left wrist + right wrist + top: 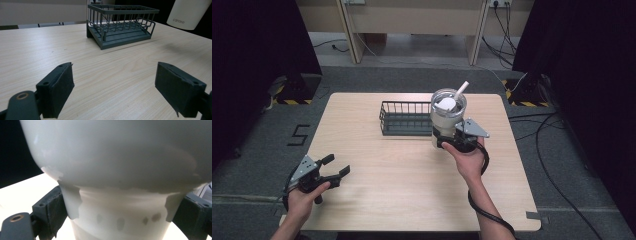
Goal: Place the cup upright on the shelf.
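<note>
Where the high view looks down, the right claw (451,140) grips a white tumbler (447,116) by its narrow base, held upright just right of a dark wire basket (406,119) on the far half of the tabletop (412,170); a straw (461,90) leans from its lid; the left claw (337,167) rests near-left, jaws apart, empty. Left gripper view: left claw (113,86) gapes wide over bare wood; basket (120,23) far ahead, tumbler (188,12) at upper right. Right gripper view: both pads (58,208) pressed against the tumbler (117,170) base.
</note>
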Demonstrator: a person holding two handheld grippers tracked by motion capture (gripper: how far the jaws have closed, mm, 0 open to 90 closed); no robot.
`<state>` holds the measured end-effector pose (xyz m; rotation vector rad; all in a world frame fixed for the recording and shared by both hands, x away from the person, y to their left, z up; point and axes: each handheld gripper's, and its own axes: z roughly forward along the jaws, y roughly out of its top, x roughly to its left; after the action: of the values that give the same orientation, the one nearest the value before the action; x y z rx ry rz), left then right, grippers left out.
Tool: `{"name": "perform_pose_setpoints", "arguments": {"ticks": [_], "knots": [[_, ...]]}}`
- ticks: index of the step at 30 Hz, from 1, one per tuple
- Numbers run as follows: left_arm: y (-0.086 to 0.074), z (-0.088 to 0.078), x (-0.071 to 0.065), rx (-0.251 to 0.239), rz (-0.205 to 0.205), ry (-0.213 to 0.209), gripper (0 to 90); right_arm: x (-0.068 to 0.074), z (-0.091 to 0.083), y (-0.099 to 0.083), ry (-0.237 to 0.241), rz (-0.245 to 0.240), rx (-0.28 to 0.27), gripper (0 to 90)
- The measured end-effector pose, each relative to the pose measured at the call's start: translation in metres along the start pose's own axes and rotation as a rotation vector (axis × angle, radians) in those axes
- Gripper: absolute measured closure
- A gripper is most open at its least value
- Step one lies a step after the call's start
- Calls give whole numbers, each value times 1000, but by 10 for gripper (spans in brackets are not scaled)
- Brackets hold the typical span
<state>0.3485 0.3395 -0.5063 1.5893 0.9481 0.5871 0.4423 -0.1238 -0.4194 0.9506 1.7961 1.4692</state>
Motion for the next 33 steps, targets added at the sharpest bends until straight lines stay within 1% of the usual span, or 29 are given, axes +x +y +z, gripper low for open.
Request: {"name": "perform_pose_setpoints", "arguments": {"ticks": [17, 25, 33], "knots": [[0, -1, 1, -4, -9, 6, 146, 7, 23, 16, 18, -8, -9, 112], [-1, -1, 2, -4, -11, 5, 146, 11, 35, 25, 26, -6, -21, 112], [-1, -1, 2, -3, -15, 8, 147, 13, 49, 37, 30, -16, -29, 112]]}}
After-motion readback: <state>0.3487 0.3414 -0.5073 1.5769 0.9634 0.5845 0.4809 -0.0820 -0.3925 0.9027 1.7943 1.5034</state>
